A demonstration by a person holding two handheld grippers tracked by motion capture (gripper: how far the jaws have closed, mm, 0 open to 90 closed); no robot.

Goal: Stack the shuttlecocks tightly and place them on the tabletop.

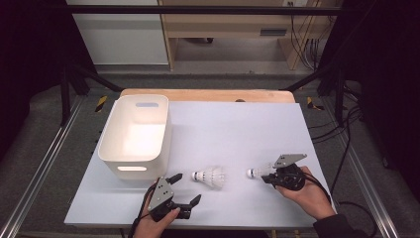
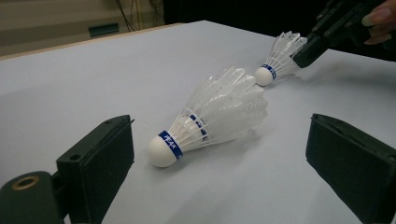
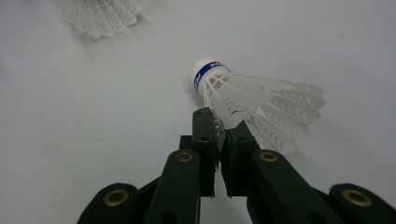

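Note:
Two white shuttlecocks with blue bands lie on the white table top (image 1: 237,124). The left shuttlecock (image 1: 210,176) (image 2: 210,119) rests on its side just ahead of my left gripper (image 1: 188,188) (image 2: 224,151), whose jaws stand wide open and clear of it. My right gripper (image 1: 270,176) (image 3: 223,123) is shut on the feather skirt of the right shuttlecock (image 1: 257,172) (image 3: 252,98), whose cork points left. The left gripper view also shows that right shuttlecock (image 2: 278,60) pinched by the right gripper (image 2: 306,53) farther off.
A white plastic bin (image 1: 153,167) with handle slots stands at the table's left, just beyond the left gripper. The wooden table edge (image 1: 208,94) runs along the back. The left shuttlecock's feathers (image 3: 102,14) show at the top of the right gripper view.

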